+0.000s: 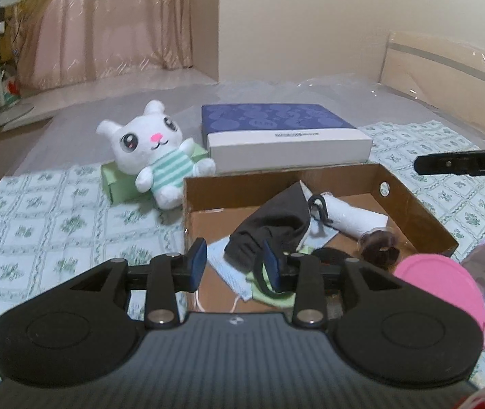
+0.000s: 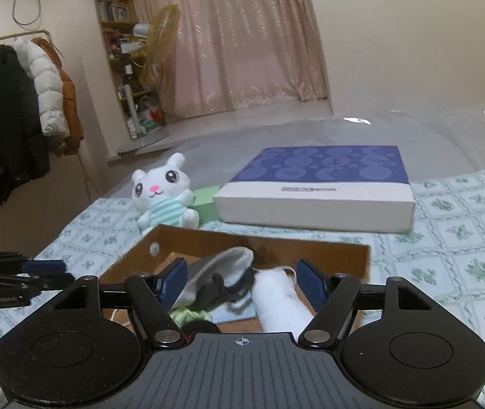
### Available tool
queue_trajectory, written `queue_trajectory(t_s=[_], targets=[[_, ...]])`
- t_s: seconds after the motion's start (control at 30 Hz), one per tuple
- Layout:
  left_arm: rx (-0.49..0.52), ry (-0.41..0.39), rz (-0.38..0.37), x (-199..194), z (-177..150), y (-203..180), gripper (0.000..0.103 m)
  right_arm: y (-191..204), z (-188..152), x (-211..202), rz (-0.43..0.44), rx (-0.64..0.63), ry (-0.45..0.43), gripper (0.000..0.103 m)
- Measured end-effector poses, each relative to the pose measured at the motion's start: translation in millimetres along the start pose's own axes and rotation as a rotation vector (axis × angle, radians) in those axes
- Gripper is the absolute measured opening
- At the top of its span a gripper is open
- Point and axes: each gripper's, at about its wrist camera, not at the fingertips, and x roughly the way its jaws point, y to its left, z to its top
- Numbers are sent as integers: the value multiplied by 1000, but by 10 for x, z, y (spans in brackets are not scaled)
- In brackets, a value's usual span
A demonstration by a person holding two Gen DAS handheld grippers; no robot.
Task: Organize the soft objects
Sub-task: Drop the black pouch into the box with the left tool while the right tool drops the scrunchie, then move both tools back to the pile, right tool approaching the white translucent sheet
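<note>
An open cardboard box [image 1: 412, 211] [image 2: 266, 242] lies on the patterned bedspread. Inside it are a dark grey cloth [image 1: 273, 225], a white rolled towel [image 1: 351, 218] [image 2: 280, 303], a light blue face mask [image 1: 229, 272], a green cloth [image 1: 269, 294] [image 2: 188, 317] and a dark scrunchie [image 1: 378, 242]. My left gripper [image 1: 235, 266] hovers over the box's near left part, open, with the dark cloth's lower end below the gap and not pinched. My right gripper [image 2: 242, 281] stands wide open above the towel and a pale cloth [image 2: 222, 266], holding nothing. A white plush bunny [image 1: 150, 146] [image 2: 160, 191] sits behind the box.
The bunny leans on a small green box [image 1: 120, 180] [image 2: 205, 204]. A flat blue and white box [image 1: 283, 133] [image 2: 321, 184] lies behind the cardboard box. A pink round object [image 1: 440, 279] sits at the near right. Clear plastic sheet covers the far bed; coats hang at left [image 2: 11, 119].
</note>
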Motion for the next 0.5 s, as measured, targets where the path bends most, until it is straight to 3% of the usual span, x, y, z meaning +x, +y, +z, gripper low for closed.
queue_trajectory(t_s=[0.23, 0.5], targets=[[-45, 31, 48, -430, -146, -34, 34, -59, -136, -380, -53, 49, 6, 71], [-152, 47, 110, -1165, -411, -79, 35, 42, -365, -1086, -65, 113, -8, 71]])
